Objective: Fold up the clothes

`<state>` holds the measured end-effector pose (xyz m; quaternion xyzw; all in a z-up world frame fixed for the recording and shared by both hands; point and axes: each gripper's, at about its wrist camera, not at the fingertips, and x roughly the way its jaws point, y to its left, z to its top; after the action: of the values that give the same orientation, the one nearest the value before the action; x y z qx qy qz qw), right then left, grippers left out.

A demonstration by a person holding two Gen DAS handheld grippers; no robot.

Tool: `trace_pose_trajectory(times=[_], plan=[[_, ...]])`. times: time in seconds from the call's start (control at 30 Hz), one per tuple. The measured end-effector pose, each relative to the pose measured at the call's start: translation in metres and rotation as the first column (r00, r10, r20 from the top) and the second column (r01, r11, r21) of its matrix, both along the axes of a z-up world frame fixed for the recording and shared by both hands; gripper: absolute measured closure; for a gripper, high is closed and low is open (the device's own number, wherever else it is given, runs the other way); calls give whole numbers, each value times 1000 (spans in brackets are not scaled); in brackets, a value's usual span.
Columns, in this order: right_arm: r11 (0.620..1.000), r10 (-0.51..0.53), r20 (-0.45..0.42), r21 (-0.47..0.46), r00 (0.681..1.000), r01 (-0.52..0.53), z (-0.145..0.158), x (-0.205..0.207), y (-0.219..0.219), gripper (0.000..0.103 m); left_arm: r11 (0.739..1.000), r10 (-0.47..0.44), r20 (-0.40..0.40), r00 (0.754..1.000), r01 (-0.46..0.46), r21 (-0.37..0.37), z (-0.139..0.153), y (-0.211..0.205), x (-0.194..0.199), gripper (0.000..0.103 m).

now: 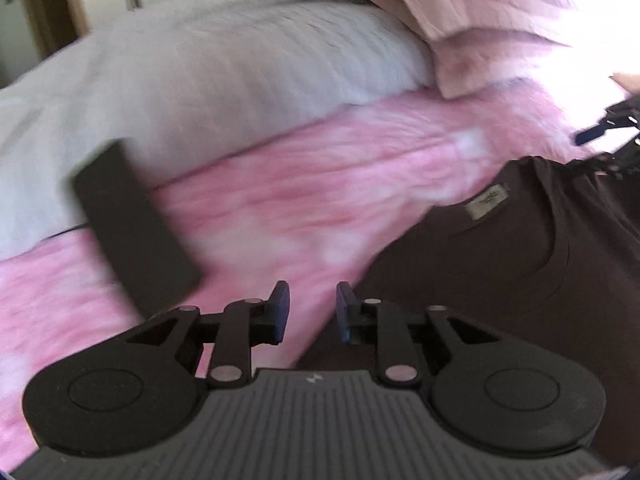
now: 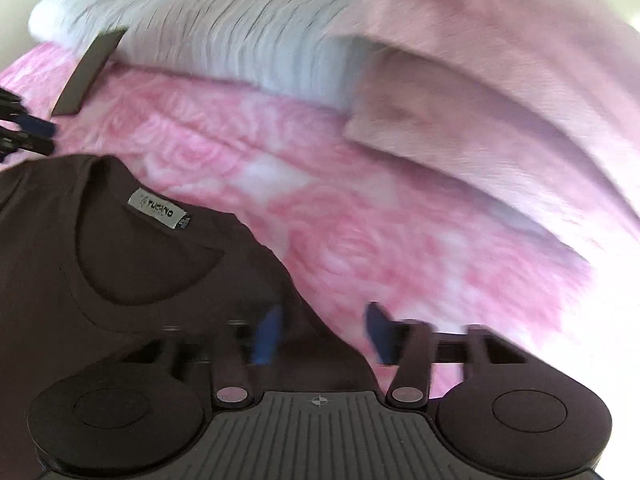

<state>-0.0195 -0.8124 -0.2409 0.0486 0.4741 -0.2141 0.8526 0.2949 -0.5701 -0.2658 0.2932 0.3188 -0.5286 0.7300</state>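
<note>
Half the brown shirt (image 2: 120, 264) is cut off; right gripper (image 2: 324, 332) blurred

Dark brown shirt (image 2: 120, 264): matt knit cloth (woven neck label (image 2: 157, 209)). Pink bedspread (image 2: 320, 208): soft, rose-embossed plush. Grey pillow (image 1: 224, 68): crinkled cloth.

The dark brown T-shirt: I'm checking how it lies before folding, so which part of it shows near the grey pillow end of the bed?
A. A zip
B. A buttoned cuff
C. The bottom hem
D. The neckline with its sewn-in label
D: the dark brown T-shirt lies flat on the pink bedspread with its round neckline and grey label showing.
</note>
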Motion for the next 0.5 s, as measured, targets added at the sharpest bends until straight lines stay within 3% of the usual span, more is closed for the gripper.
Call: trace_pose_trajectory(times=[0.13, 0.27, 0.4, 0.5], plan=[[995, -96, -37, 14, 995, 97, -1, -36, 28, 45, 987, 154, 55, 987, -156, 43, 35, 96, 44, 70], [984, -173, -31, 30, 985, 173, 9, -62, 76, 45, 936, 333, 25, 943, -333, 114, 48, 187, 81, 68], [980, -181, -6, 87, 983, 181, 19, -75, 141, 45, 899, 422, -54, 905, -410, 154, 38, 234, 98, 62], [982, -125, -9, 143, 992, 125, 18, -64, 197, 45, 906, 412, -115, 904, -392, 162, 23, 238, 99, 62]])
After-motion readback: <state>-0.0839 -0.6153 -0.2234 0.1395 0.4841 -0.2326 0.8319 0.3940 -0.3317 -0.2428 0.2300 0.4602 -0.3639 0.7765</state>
